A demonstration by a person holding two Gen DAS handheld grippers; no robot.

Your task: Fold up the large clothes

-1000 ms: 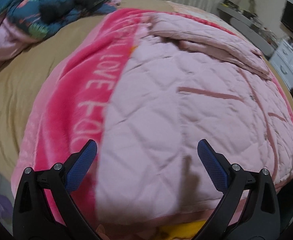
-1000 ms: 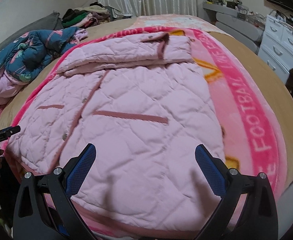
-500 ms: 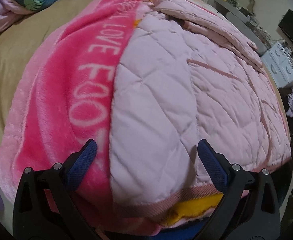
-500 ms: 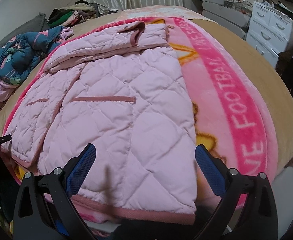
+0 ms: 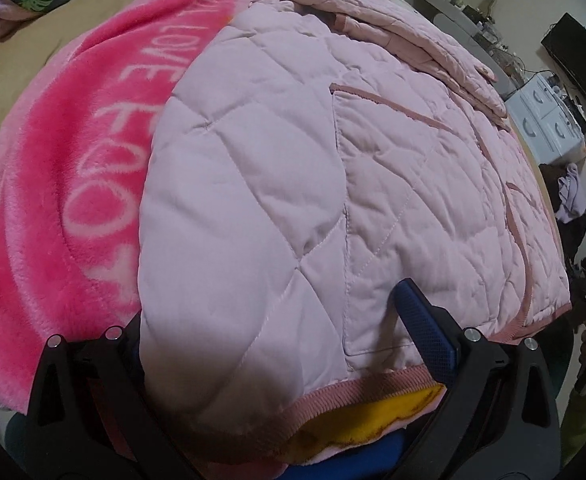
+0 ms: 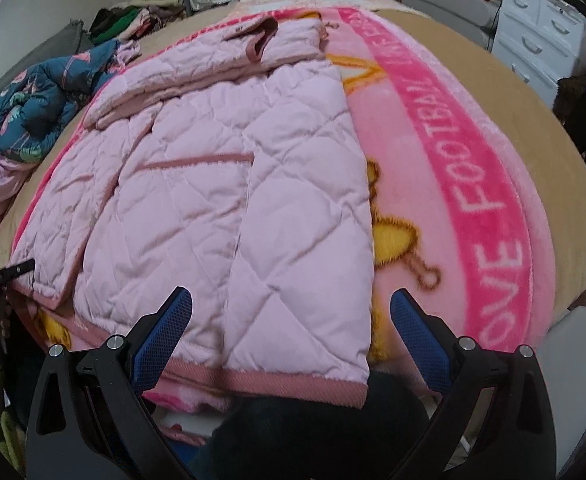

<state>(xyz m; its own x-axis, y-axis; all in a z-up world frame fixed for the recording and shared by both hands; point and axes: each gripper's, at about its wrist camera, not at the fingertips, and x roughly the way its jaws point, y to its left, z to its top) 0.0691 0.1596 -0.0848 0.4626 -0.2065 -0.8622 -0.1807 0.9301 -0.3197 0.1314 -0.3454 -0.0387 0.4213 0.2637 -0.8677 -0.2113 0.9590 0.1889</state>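
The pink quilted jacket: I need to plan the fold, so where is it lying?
The pink quilted jacket lies flat on the pink blanket on the bed, hem at the near edge between both open grippers, left of the blanket's lettered band in the right wrist view.

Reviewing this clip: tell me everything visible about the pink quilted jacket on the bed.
The pink quilted jacket is pale pink, padded, diamond-stitched, with darker pink ribbed trim along the hem and pocket edges. It lies flat, front up, on a pink fleece blanket, sleeves folded across the top. The hem faces the cameras. The open left tongs straddle one hem corner, one finger hidden under the fabric; the open right tongs frame the other corner without gripping.
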